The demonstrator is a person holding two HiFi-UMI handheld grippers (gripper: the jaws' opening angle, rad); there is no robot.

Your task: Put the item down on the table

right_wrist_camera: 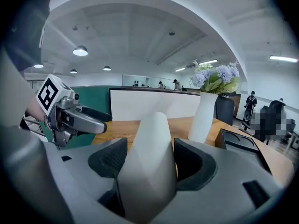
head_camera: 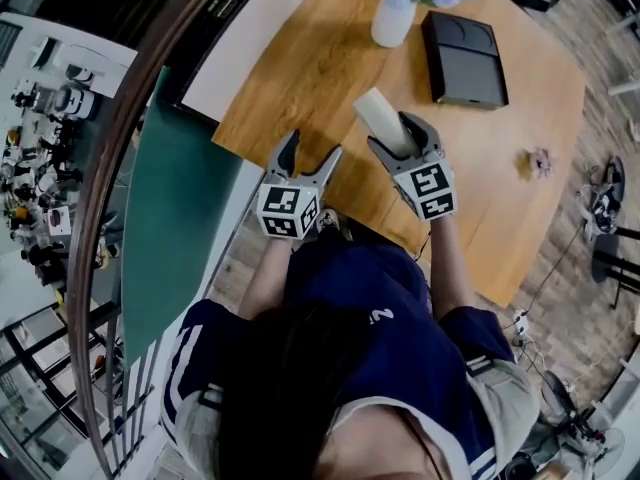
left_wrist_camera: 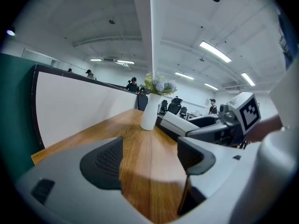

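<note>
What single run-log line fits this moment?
right gripper: shut on item | left gripper: open, empty | item: over table, not yet down | nearby: vase, black box

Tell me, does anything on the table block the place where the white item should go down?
Nothing visible does. The right gripper holds the white item over bare wood of the table; the vase and the black box stand farther away.

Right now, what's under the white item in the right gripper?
Bare wooden table shows all round the white item, which the right gripper clamps. The patch directly beneath is covered by the item and jaws, so I can't tell if it touches.
</note>
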